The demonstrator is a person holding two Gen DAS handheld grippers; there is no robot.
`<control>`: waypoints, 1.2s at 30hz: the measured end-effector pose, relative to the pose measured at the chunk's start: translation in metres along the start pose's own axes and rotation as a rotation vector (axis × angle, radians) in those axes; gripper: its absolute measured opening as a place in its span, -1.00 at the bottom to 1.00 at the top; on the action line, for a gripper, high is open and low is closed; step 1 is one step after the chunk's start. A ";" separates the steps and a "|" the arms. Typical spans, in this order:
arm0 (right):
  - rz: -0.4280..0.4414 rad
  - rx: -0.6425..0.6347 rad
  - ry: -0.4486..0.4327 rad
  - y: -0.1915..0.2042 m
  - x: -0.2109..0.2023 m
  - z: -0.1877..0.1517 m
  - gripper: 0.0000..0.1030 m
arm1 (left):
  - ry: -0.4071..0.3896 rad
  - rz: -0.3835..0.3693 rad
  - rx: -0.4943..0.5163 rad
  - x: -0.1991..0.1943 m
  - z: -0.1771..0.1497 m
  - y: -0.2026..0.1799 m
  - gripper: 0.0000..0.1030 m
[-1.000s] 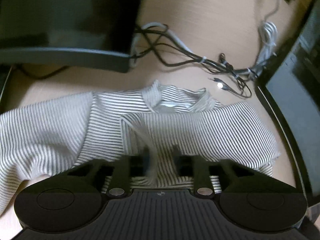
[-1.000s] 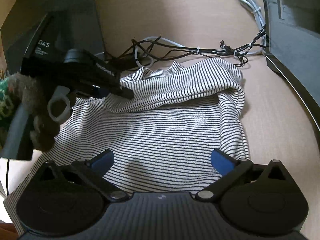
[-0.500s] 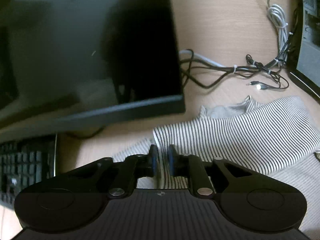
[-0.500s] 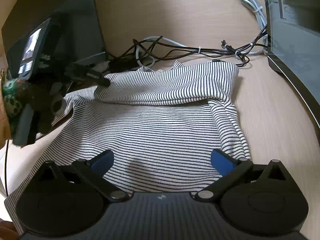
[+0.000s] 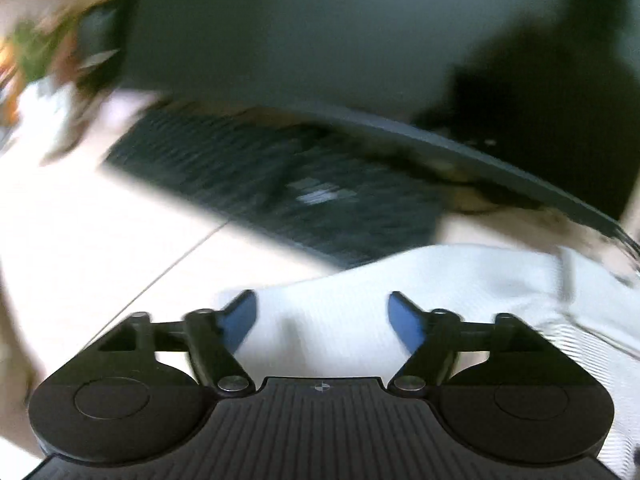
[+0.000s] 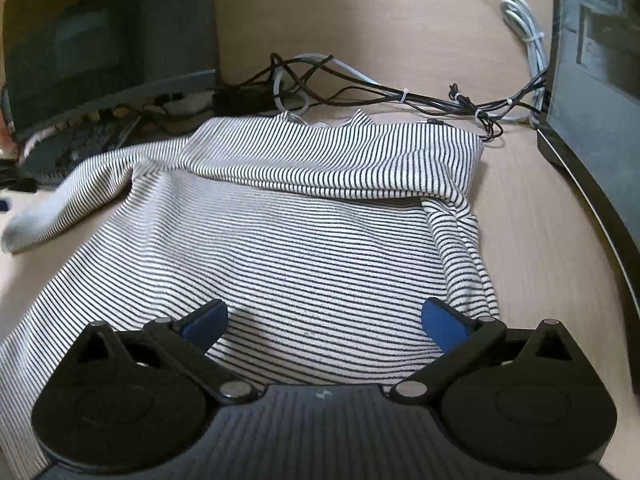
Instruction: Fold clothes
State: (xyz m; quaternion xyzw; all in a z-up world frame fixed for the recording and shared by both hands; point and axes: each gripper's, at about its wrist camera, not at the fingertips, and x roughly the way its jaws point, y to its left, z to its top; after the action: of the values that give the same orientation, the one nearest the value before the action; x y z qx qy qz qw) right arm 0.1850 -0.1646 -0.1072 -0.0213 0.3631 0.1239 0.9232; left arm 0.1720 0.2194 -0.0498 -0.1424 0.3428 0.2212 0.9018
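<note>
Lying under right tongs (image 6: 323, 322): striped shirt (image 6: 304, 240)

Wooden desk (image 6: 360, 20), monitor (image 6: 100, 40), cables (image 6: 360, 88)

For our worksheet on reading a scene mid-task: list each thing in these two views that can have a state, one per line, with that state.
Striped shirt: flat on the desk, right side folded in, left sleeve stretched out sideways.
Left sleeve: unfolded, lying free, not gripped.
Left gripper: jaws opening, nothing pinched between them.
Right gripper: open, above the shirt's lower part.
Cables: tangled, beyond the collar.
Monitor: screen dark.
</note>
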 end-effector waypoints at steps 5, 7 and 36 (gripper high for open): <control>-0.021 -0.020 0.010 0.004 0.002 0.000 1.00 | 0.066 0.014 -0.096 0.016 -0.010 0.031 0.16; -0.025 -0.022 0.011 0.005 0.002 0.000 1.00 | 0.062 -0.006 -0.084 0.019 -0.011 0.028 0.03; 0.091 0.118 -0.059 -0.019 -0.007 -0.004 1.00 | -0.203 -0.702 0.449 -0.114 0.068 -0.251 -0.94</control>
State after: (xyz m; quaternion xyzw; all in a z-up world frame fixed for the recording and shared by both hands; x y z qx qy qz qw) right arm 0.1821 -0.1855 -0.1060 0.0533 0.3429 0.1448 0.9266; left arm 0.2583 -0.0034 0.1031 -0.0281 0.2225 -0.1663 0.9602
